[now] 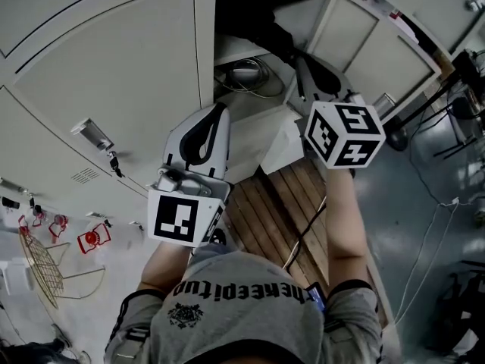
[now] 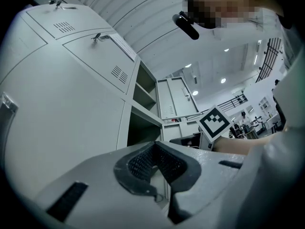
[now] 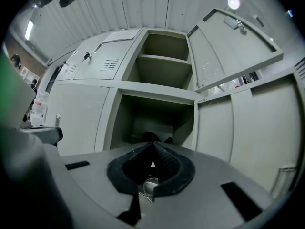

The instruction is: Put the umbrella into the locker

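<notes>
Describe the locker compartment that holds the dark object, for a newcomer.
In the right gripper view, find the bank of pale grey metal lockers. One column stands open with two stacked compartments; it is the lower compartment. Unlike the bare upper compartment, it holds a dark object.

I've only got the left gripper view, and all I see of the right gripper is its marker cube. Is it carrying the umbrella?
Observer: No. The right gripper has its jaws together with nothing between them.
Operator: Is anything inside already?
Observer: A dark thing lies in the lower compartment, just past the jaw tips. I can't tell what it is.
Operator: What's down below me?
Observer: A slatted wooden board, which shows in the head view.
</notes>
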A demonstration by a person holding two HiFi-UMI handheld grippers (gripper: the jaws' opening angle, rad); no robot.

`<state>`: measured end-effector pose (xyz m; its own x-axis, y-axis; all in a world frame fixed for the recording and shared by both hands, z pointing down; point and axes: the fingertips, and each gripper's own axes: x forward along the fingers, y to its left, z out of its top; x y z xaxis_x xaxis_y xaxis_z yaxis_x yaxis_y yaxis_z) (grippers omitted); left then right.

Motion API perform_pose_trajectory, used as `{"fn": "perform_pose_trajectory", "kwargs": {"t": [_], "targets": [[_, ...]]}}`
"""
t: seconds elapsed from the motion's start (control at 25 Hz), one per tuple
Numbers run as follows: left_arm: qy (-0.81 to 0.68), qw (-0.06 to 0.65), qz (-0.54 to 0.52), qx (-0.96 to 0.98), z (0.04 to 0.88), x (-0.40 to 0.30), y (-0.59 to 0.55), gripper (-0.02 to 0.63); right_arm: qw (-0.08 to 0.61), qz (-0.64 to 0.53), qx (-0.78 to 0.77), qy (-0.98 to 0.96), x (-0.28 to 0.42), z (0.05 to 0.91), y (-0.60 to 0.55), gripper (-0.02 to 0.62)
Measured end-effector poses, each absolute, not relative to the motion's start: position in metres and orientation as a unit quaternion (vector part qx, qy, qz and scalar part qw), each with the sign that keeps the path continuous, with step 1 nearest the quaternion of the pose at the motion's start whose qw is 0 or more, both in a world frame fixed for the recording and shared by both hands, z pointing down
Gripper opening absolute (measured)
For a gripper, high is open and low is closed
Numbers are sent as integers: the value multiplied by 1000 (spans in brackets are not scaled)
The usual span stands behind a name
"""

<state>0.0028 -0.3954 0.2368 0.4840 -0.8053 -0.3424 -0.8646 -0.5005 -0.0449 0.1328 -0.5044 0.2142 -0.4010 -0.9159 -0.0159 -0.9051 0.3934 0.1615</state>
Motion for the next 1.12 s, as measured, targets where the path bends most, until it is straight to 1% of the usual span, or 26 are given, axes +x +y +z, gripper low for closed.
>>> {"fn": "perform_pose_trajectory", "kwargs": {"t": [0.2,0.68,1.12], "targets": [[490,105,141,-854,234,11,-379,5,21,-68,553,-830,147,220,-471,2],[488,106,141,-855,231,30,-341,5,17,-73,583,-809,180,237,-400,3],[490,105,135,-855,237,40,-311,5,-9,-53,606,-794,201,260,-345,2]]}}
